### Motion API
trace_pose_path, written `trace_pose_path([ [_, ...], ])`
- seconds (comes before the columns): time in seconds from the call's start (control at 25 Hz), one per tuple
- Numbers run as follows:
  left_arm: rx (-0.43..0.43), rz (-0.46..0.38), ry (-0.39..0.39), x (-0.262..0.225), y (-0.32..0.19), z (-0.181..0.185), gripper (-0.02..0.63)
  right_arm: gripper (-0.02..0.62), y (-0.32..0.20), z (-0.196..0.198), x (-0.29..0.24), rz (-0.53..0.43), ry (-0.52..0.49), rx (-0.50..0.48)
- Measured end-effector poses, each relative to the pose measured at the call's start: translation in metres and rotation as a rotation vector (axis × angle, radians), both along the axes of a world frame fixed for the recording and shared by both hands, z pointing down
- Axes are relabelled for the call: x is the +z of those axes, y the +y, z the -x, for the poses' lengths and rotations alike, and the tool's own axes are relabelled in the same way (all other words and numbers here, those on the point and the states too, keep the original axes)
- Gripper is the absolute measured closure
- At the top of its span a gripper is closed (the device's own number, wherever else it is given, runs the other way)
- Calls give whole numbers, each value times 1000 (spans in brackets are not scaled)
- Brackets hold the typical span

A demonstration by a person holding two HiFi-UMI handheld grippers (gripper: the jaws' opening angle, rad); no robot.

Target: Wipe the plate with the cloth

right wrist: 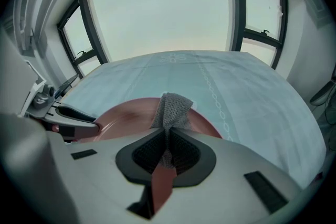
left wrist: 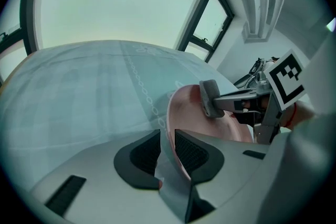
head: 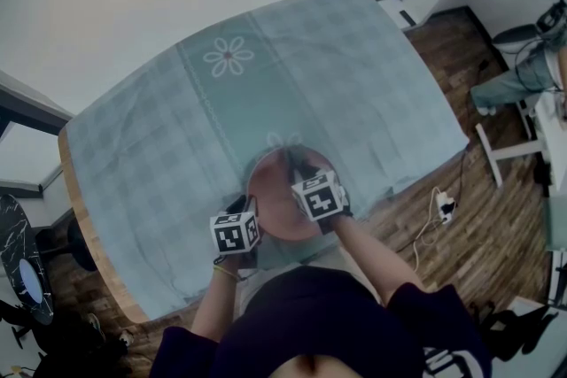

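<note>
Two tools meet over one plate, close in front of the person at the near edge of the worktop (head: 78, 206). Left tool (left wrist: 167, 150): jaws pressed together on the near-left rim of the plate (left wrist: 190, 108), whose thin edge runs up between the ribbed pads and out beyond them. Right tool (right wrist: 167, 150): jaws pinching the cloth (right wrist: 173, 106), a grey mesh fabric gathered into a fold between the pads. Its free end stands out past the tips over the plate's surface; whether it touches the plate cannot be told.

The plate is round, reddish-brown and shallow. In the head view the right tool reaches across its middle from the near right. In the left gripper view the right tool enters from the right, its tip over the plate's inner face. Whether the plate rests flat or is raised cannot be told.

Beneath the plate, a pale blue-green checked tablecloth (head: 159, 146) covers the worktop. A lighter band runs along its middle and bears a flower motif (head: 228, 56) toward the far end. A wooden strip of the worktop shows along the left side. Farthest off, dark-framed windows (right wrist: 157, 13) fill the wall, and a wood floor (head: 496, 235) lies to the right.
</note>
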State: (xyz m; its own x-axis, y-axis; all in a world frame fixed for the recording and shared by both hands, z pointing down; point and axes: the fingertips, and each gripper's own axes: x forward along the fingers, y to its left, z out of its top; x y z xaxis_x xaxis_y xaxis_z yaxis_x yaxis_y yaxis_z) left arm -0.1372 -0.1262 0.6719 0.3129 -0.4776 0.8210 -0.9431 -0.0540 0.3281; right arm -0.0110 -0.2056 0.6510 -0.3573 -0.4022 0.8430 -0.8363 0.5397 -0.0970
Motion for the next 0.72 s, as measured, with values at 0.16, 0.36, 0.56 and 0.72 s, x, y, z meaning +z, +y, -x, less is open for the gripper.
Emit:
trace_pose_path([
  [0.16,6,4,3,3,0,0,514,563,-3,0,8,12,19,9],
  [0.36,31,4,11,3,0,-4,526,563,-6,1,12,24,22,16],
  [0.56,40,1,21,3,-1,-7,546,563,-7,1,17,29,41,14],
  [0.72,40,4,20,3,0,-7,552,563,-2,4,21,50,55,2],
])
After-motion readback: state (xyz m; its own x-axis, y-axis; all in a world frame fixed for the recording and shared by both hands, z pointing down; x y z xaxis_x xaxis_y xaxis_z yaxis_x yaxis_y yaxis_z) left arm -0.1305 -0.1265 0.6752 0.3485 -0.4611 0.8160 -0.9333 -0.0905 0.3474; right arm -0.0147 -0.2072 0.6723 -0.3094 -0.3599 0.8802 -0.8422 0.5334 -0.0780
